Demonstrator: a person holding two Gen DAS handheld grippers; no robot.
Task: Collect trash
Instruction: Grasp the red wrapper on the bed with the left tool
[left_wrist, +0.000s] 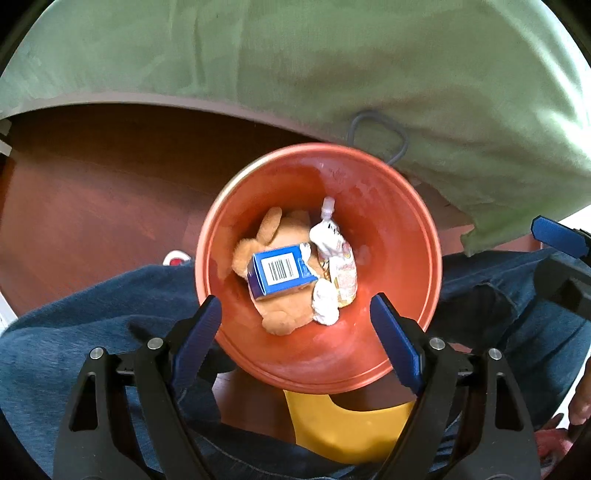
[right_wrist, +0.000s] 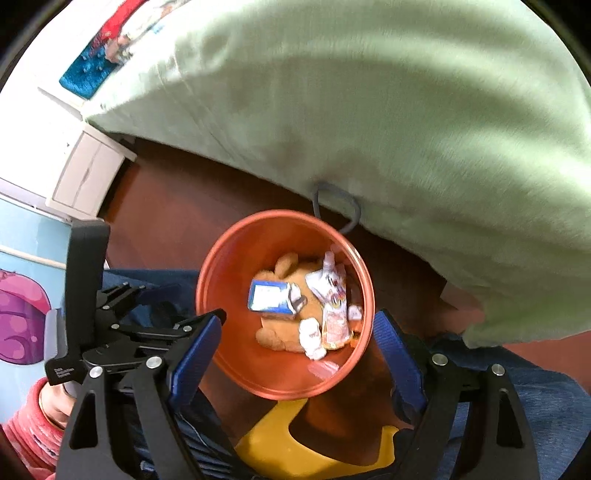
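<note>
On the brown floor (left_wrist: 92, 192), beside green bedding (left_wrist: 332, 66), an orange bin (left_wrist: 391, 206).

Both my feeds are bright, daylight-ish, w/ heavy fisheye: black corners, straight edges bowed. Left wrist view is sharp in the middle; I can read the barcode on the blue carton (left_wrist: 281, 270) inside the orange bucket (left_wrist: 388, 206). Pale sheen on the bucket's inner wall. The green blanket (left_wrist: 332, 66) looks soft w/ slight smear and mottled shadow. Right wrist view has more motion blur: carton (right_wrist: 271, 297) print is unreadable, blanket (right_wrist: 406, 110) streaky. Upper left there is blown out to white around the white cabinet (right_wrist: 88, 173). Floor under the blanket sits in deep shadow.
</note>
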